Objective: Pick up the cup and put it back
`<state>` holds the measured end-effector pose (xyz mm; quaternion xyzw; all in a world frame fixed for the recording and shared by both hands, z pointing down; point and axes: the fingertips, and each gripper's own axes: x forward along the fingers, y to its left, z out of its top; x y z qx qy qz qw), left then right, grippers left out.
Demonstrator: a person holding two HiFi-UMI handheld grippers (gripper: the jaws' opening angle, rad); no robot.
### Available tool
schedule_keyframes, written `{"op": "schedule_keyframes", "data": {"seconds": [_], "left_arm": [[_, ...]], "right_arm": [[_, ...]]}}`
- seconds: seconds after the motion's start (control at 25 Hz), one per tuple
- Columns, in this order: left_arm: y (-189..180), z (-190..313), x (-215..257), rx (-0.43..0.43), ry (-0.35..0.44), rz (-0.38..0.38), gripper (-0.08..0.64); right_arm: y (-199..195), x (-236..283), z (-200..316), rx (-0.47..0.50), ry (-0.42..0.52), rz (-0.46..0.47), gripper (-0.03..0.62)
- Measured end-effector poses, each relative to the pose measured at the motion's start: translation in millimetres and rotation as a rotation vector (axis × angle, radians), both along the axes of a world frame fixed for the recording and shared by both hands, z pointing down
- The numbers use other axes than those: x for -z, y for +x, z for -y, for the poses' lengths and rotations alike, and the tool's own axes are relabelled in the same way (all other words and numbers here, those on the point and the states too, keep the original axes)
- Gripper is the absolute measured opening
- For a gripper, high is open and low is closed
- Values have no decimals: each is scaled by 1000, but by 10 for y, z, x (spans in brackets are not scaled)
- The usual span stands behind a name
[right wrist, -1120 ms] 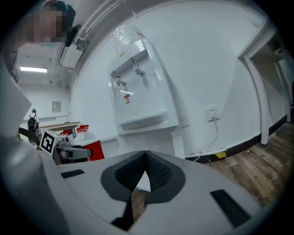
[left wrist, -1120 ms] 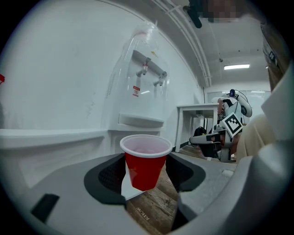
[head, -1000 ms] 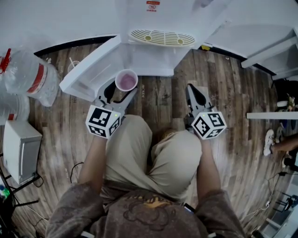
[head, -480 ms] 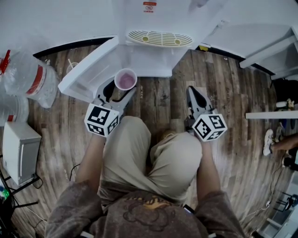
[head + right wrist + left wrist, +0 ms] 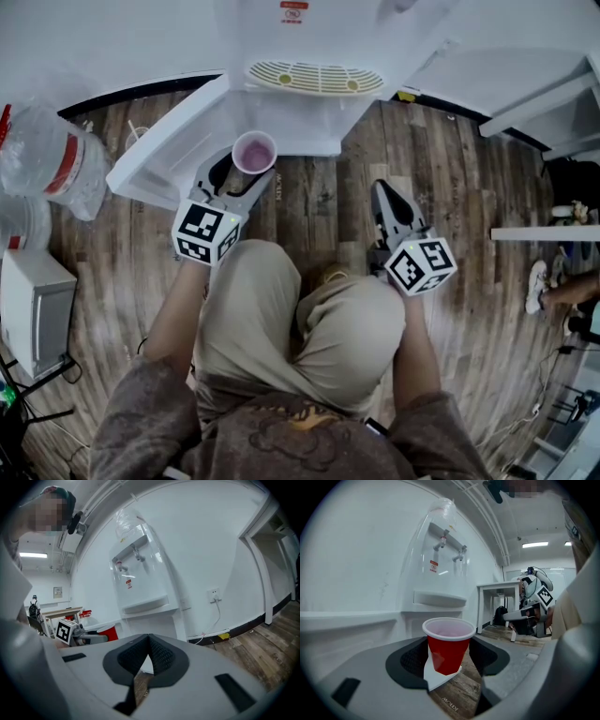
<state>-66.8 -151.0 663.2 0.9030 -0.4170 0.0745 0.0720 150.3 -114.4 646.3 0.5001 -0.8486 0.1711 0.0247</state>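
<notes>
A red plastic cup (image 5: 254, 152) with a white rim hangs upright above the wooden floor, my left gripper (image 5: 247, 171) shut on its sides. In the left gripper view the cup (image 5: 448, 648) sits between the two black pads, and its inside looks empty. It hangs just in front of the white water dispenser (image 5: 317, 77), beside the dispenser's open lower door (image 5: 164, 155). My right gripper (image 5: 384, 190) hovers over the floor to the right with nothing in it, its pads meeting at the tips (image 5: 149, 641). From the right gripper view the cup (image 5: 108, 632) shows far off to the left.
Large clear water bottles (image 5: 52, 159) lie at the left, and a white box (image 5: 33, 302) stands below them. A white table (image 5: 546, 232) and a shoe are at the right. The person's knees fill the lower middle.
My left gripper has carried the cup a little forward, closer to the dispenser and its open door. The right gripper has stayed where it was.
</notes>
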Motion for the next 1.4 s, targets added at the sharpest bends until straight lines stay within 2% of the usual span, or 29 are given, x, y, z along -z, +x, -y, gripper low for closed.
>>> {"op": "schedule_keyframes", "data": {"seconds": [0.28,0.76,1.12,1.4], "left_arm": [[146,263,-212,1,-20,-28,271],[462,723,-687,11,1,-3,270],[742,1101,-1166,8,-17,19,270],[850,1471,-1498,55,-25,30,270]], "right_arm": [[46,65,-101,0,7,17,3],[179,178,-262,1,24,58,3],[198,212,-303,13,31,85,2],[366,155,-337,2,3,92,3]]}}
